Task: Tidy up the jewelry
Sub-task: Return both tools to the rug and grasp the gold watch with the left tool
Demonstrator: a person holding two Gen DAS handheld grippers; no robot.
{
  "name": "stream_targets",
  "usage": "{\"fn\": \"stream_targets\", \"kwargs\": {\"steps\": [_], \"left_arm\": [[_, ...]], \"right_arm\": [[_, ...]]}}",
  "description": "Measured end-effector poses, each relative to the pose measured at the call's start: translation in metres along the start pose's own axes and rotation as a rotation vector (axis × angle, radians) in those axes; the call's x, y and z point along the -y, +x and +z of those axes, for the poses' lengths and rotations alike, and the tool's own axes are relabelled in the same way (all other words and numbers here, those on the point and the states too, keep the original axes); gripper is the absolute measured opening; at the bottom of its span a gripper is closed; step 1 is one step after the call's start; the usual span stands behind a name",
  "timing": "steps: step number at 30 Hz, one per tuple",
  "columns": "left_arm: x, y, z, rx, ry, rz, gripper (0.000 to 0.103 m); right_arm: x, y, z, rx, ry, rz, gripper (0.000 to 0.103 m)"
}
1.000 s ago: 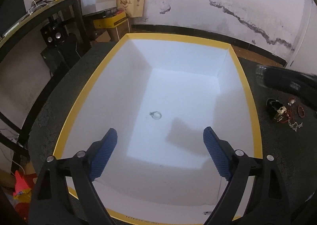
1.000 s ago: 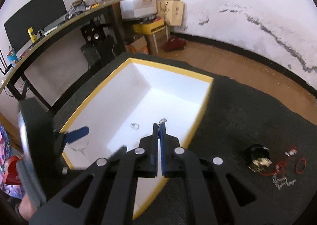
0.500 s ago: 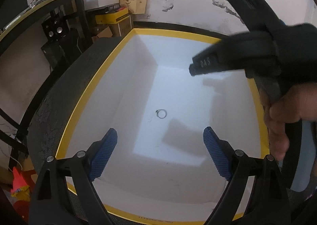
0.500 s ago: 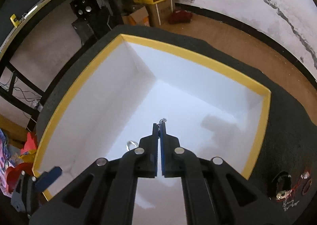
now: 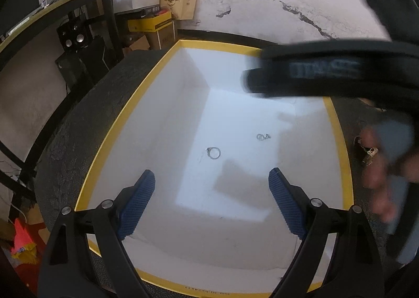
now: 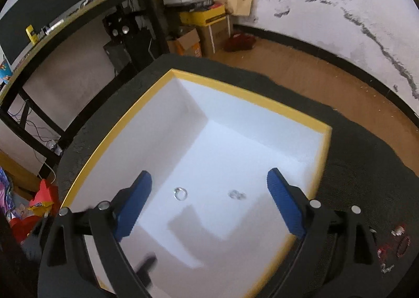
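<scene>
Small silver earring-like piece (image 6: 237,194) lying on floor of white yellow-rimmed box (image 6: 251,93), ahead of and between right gripper (image 6: 208,190) fingers, nothing touching it. Jaws just sprang wide, so drop-off step looks done. Silver ring (image 6: 180,193) just beside it. Left gripper (image 5: 210,190) spread, empty. Next, I'd guess: fetch from jewelry pile (image 6: 395,243) outside right finger.

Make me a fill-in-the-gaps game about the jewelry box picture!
The white box has a ____ rim.
____ small silver pieces lie on the box floor: a ring and a smaller piece.
The right gripper has jaws standing ____.
The gripper pads are coloured ____.

Missing words: yellow, Two, open, blue
</scene>
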State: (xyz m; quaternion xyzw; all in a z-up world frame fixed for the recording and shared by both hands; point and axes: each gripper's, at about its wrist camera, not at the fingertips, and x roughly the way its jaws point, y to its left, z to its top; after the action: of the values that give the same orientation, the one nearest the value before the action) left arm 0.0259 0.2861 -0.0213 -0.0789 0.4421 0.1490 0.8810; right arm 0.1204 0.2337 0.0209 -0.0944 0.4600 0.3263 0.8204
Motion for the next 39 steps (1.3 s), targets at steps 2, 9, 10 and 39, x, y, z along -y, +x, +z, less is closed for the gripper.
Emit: {"fn": "stream_targets", "kwargs": {"steps": [2,9,10,39], "left_arm": [[-0.002,-0.001,0.003,0.013,-0.018,0.023,0.086],[0.026,-0.017,0.01,0.092,-0.003,-0.011,0.086],[0.038,-0.021,0.011,0.108,0.014,-0.015,0.086],[0.295,0.059,-0.033,0.022,0.342,-0.144,0.088]], "right_arm": [[0.017,-0.029,-0.015,0.051,0.028,-0.011,0.088],[0.132,-0.136,-0.137,0.226,0.159,-0.269,0.096],[0.152,-0.144,-0.157,0.223,0.196,-0.321,0.096],[0.308,-0.2,-0.262,0.236,0.429,-0.416,0.096]]}}
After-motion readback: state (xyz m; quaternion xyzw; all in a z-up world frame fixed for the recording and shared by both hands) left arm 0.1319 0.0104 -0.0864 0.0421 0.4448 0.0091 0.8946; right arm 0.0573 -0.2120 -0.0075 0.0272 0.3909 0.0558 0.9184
